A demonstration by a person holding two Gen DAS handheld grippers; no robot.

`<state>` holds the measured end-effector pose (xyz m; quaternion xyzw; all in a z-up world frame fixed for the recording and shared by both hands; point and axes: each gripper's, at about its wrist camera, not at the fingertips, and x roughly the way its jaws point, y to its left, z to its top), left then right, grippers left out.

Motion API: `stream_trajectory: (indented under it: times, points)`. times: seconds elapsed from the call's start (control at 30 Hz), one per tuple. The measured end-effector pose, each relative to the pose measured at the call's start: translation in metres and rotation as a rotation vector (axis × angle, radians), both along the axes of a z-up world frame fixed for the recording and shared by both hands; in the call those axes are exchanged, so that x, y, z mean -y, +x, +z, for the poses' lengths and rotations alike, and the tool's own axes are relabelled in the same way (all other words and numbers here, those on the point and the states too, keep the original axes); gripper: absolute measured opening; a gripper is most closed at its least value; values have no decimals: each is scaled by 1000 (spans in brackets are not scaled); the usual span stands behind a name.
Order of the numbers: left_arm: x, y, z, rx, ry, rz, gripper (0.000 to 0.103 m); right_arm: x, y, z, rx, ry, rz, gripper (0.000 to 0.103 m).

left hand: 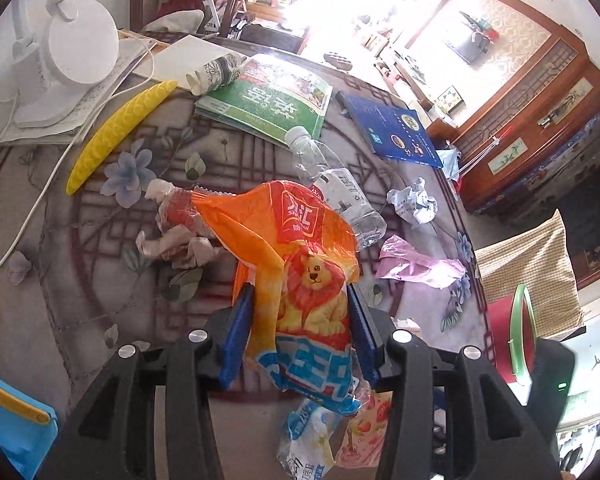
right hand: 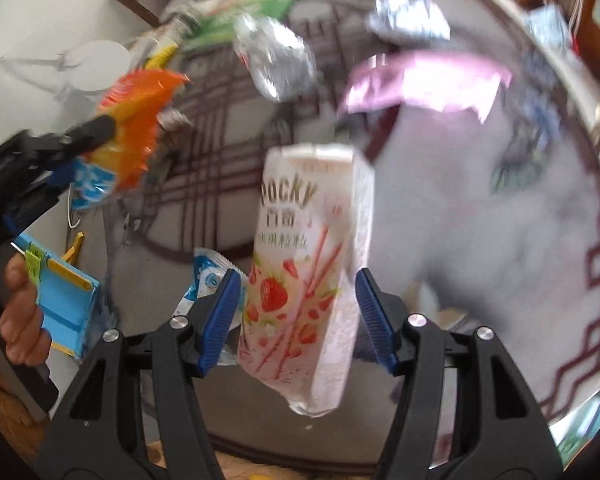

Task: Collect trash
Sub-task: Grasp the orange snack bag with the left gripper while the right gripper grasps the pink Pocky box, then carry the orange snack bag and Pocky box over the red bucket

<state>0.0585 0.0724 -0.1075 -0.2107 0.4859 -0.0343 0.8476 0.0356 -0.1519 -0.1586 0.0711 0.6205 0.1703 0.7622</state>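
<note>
In the left wrist view, the left tongs (left hand: 300, 300) are low in the middle of the frame, and their blue fingers (left hand: 240, 332) are pressed on both sides of an orange snack bag (left hand: 300, 264) with a lion picture, so they hold it above the worktop (left hand: 60, 240). Under the bag, at the bottom edge, a blue-white wrapper (left hand: 308, 440) and a strawberry box (left hand: 364, 436) are partly seen. Just behind the bag, to the left, lies a crumpled clear wrapper with red print (left hand: 176, 228), and to the right a crushed clear bottle (left hand: 336, 188) lies on its side. Further right are a pink plastic bag (left hand: 416, 264) and a ball of crumpled paper (left hand: 412, 200), near each other but apart. Beyond, in the upper middle, a green book (left hand: 268, 100) and a blue book (left hand: 392, 128) lie flat; a yellow banana-shaped case (left hand: 116, 128) is in the left part, and a white lamp (left hand: 76, 48) stands at the upper left. The right wrist view is blurred. There the right tongs (right hand: 296, 300) hold a Pocky box (right hand: 308, 272) tilted between the blue fingers (right hand: 220, 312), which touch its sides, above the worktop (right hand: 460, 240). At the left edge of this frame the left tongs (right hand: 96, 132) appear with the orange bag (right hand: 136, 120), and a hand (right hand: 16, 312) grips the handle beside a blue pouch (right hand: 68, 312).
</note>
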Motion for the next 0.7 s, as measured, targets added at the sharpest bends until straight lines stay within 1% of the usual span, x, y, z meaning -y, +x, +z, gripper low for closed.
stream_trajectory:
  times: [0.03,0.07,0.13,0.2,0.23,0.37,0.53,0.7]
  points:
    - [0,0,0,2,2,-5,44,-5,-1,-4,-5,-13,8,71]
    - [1,0,0,5,4,-10,44,-9,-2,-7,-10,-22,16,74]
    - [2,1,0,8,6,-18,44,-17,-3,-14,-19,-54,42,75]
    - [3,1,-2,4,-1,-23,44,-23,-2,-20,-32,-79,56,75]
    - [4,2,-3,1,-4,-27,44,-24,-2,-22,-38,-84,59,73]
    - [8,4,-3,1,-3,-39,44,-22,-2,-16,5,-67,68,69]
    - [16,8,4,18,3,-54,44,-3,6,14,100,-25,17,68]
    - [31,12,12,35,8,-78,44,26,12,52,209,-7,-56,69]
